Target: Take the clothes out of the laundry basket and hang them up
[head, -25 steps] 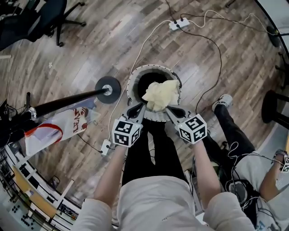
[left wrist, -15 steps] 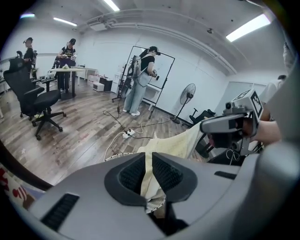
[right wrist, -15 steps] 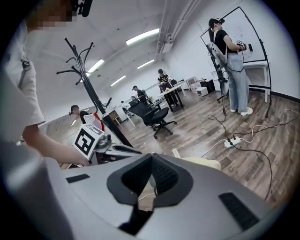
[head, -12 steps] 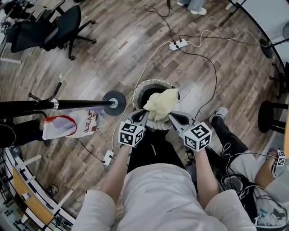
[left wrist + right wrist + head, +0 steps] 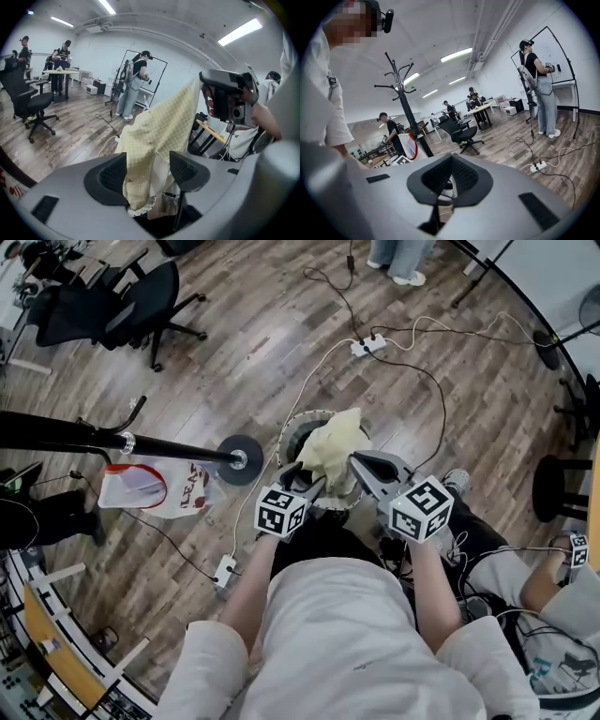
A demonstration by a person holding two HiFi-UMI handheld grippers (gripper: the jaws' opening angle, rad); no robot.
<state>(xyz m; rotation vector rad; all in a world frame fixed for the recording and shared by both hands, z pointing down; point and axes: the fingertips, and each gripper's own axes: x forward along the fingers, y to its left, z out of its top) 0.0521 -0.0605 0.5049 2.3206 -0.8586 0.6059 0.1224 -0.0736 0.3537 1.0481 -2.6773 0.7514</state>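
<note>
Yellow checked garment (image 5: 336, 444) is raised clear above the laundry basket (image 5: 292, 430), directly ahead of both tongs and hanging between them. Right tongs (image 5: 358, 461) are closed tight. The left gripper view shows the garment's upper corner drawn up to their tip, and the cloth falls away from there in a slanting sheet. Left tongs (image 5: 310, 477) sit lower and just beside the right pair. Their jaws have just been opening and now stand wide, and the lower fold of the garment hangs loosely in the gap, not pressed by either pad. The basket, a round mesh-sided tub with a dark interior, stands on the wooden floor (image 5: 234, 362) directly under the tips of both tongs. To the left of the left tongs the round base of a coat stand (image 5: 242, 461) rests on the floor, its dark pole running further left. A white and red bag (image 5: 155, 488) hangs below the pole. Beyond the tongs a white power strip (image 5: 367, 345) lies on the floor, with cables trailing back towards the basket. Far off to the left, beyond the pole, stands a black office chair (image 5: 108, 313).
</note>
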